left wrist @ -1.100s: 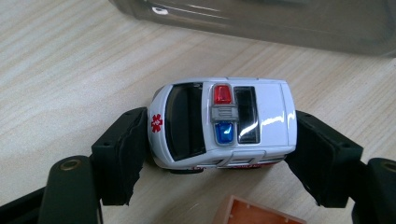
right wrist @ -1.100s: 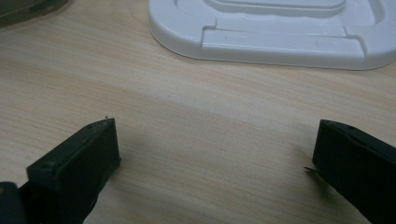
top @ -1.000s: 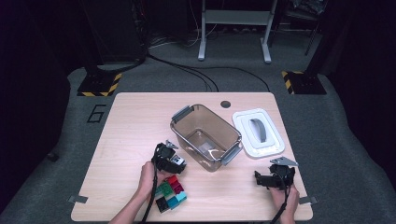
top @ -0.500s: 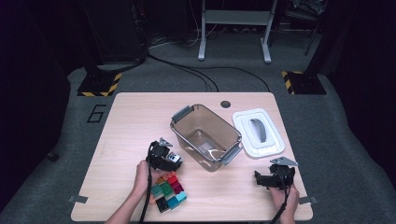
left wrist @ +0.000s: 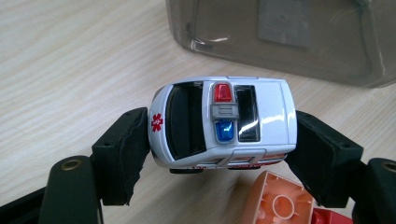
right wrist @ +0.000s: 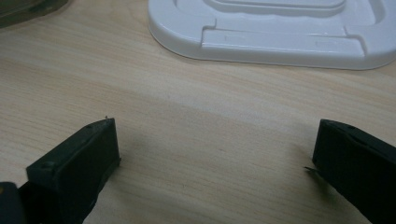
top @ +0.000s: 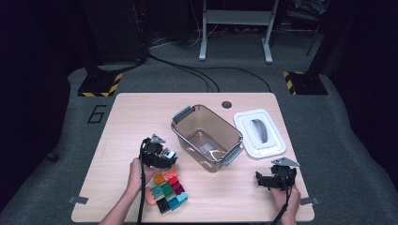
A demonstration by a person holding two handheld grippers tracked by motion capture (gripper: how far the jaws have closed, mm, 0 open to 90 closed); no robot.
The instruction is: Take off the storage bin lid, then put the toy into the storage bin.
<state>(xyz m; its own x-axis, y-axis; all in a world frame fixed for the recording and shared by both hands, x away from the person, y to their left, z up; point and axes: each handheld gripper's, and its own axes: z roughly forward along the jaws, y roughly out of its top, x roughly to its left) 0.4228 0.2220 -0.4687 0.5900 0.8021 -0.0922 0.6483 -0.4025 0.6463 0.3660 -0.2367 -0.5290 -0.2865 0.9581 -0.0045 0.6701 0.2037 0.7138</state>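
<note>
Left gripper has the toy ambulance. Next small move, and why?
Probably carry it over the rim of the clear bin and hold off opening. The left gripper is clamped on the toy ambulance front and rear, beside the bin's near wall, above the blocks.

bin [top: 206,138] blocks centre | bricks [top: 168,190] front-left | bare table [top: 126,122] far-left

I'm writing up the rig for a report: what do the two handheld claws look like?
Both are black. The left claw has two blocky black jaws faced with rough, frayed foam pads. The right claw carries a grey three-cornered plate on top. A black cable trails back from each. The forearms are bare, no sleeves.
</note>
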